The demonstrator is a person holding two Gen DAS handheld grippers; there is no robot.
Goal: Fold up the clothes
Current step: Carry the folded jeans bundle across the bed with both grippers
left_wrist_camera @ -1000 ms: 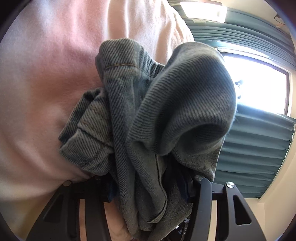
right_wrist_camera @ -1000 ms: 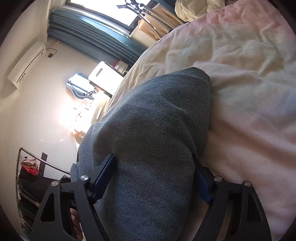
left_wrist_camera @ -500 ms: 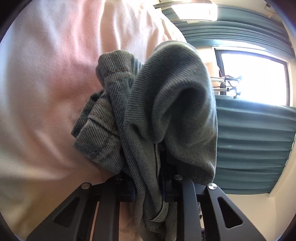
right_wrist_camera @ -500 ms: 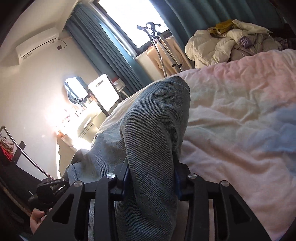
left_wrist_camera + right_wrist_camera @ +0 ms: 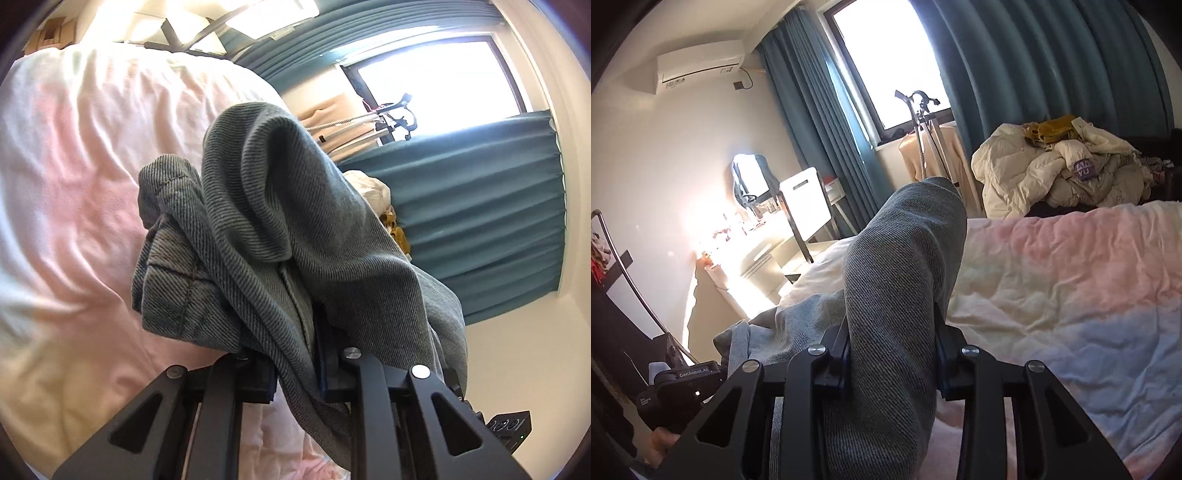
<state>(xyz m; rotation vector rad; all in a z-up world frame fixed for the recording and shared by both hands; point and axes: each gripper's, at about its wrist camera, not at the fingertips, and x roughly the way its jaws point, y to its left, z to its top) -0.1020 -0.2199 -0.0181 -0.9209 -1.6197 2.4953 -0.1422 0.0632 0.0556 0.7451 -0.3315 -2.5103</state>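
1. Grey-blue denim garment, bunched, stitched hem showing (image 5: pixel 280 236): hanging in the air between the two tongs, above the bed and not spread on it; fold state impossible to judge while bunched like this.
2. Left black two-finger gripper (image 5: pixel 295 365): clamping a thick wad of the denim, fingers drawn close with cloth squeezed between; pinching near a seamed edge, probably to keep hold of one end.
3. Right black two-finger gripper (image 5: pixel 892 354): closing on another part of the same denim, a rounded hump of cloth bulging forward past the fingers; likely holding the other end so the piece can be stretched or doubled.
4. Pastel pink, cream and blue crinkled quilt on the bed (image 5: pixel 1071 288): lying below and to the right, serving as the likely laying surface.
5. Heap of cream padded jackets (image 5: pixel 1052 173): sitting far right, near the teal curtains (image 5: pixel 1052 66).
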